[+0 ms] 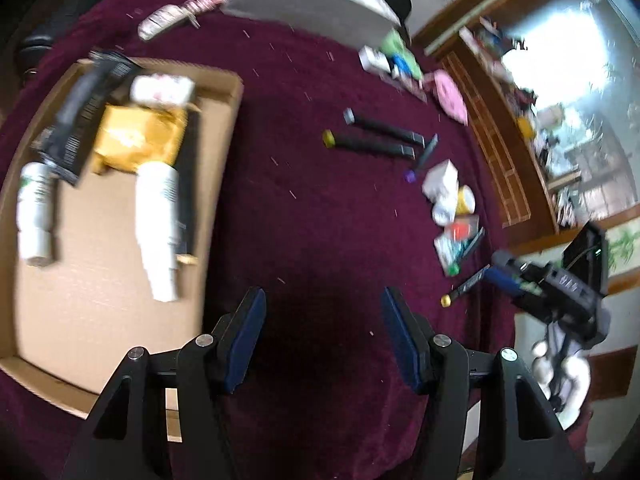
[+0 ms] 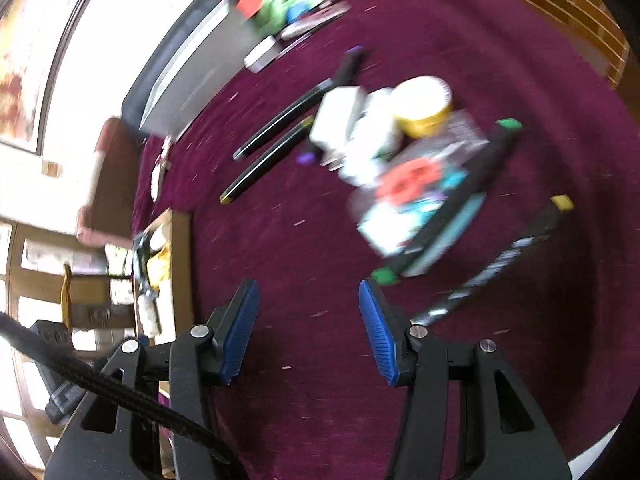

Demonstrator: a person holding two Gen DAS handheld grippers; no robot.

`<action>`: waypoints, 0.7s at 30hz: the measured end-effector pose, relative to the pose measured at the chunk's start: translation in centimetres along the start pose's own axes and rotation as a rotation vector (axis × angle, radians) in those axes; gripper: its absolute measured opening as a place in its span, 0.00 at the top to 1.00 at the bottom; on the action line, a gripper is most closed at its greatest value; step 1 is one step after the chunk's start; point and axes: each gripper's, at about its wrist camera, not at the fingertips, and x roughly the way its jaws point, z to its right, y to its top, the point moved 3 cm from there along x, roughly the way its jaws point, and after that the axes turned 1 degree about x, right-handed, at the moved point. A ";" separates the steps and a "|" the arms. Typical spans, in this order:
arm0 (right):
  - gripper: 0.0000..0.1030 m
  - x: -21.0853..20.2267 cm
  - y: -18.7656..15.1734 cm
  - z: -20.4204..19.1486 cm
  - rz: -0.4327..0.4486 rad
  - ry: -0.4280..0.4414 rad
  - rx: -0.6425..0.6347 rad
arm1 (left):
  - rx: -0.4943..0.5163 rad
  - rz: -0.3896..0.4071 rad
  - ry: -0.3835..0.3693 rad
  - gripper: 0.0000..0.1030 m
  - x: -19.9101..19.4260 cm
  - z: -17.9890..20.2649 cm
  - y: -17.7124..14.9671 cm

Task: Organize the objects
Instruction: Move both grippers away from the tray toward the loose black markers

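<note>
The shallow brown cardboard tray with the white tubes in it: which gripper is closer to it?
Left. The left gripper hovers right beside the cardboard tray, just off its edge. The right gripper sits further off, over the maroon cloth by the clutter.

You are working in a lived-in home room, as you can tell from the maroon cloth (image 1: 320, 200) spread over the table, the wooden lattice shelf (image 1: 496, 136) crowded with small household clutter, the bright window (image 1: 580, 60) behind it, and the framed picture (image 2: 20, 52) on the wall.
</note>
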 end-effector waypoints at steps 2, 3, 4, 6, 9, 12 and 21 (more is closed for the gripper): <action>0.48 -0.9 0.6 1.5 0.018 -0.009 0.024 | 0.013 -0.037 0.009 0.48 1.8 1.0 -0.5; 0.48 -1.2 0.8 2.2 0.024 -0.011 0.034 | 0.024 -0.055 0.014 0.48 2.9 1.6 -0.8; 0.48 -1.4 1.1 2.8 0.027 -0.013 0.043 | 0.035 -0.066 0.018 0.48 3.6 2.0 -1.2; 0.48 -1.6 1.4 3.3 0.030 -0.016 0.046 | 0.051 -0.097 0.038 0.48 5.5 2.6 -1.9; 0.48 -1.4 1.8 3.5 0.028 -0.021 0.033 | 0.067 -0.124 0.059 0.48 7.6 3.1 -3.0; 0.48 -1.0 1.9 3.6 0.018 -0.020 0.023 | 0.091 -0.100 0.062 0.43 8.1 3.5 -3.4; 0.48 0.5 3.8 0.6 0.021 0.005 -0.047 | 0.197 -0.034 0.049 0.21 8.5 4.7 -4.5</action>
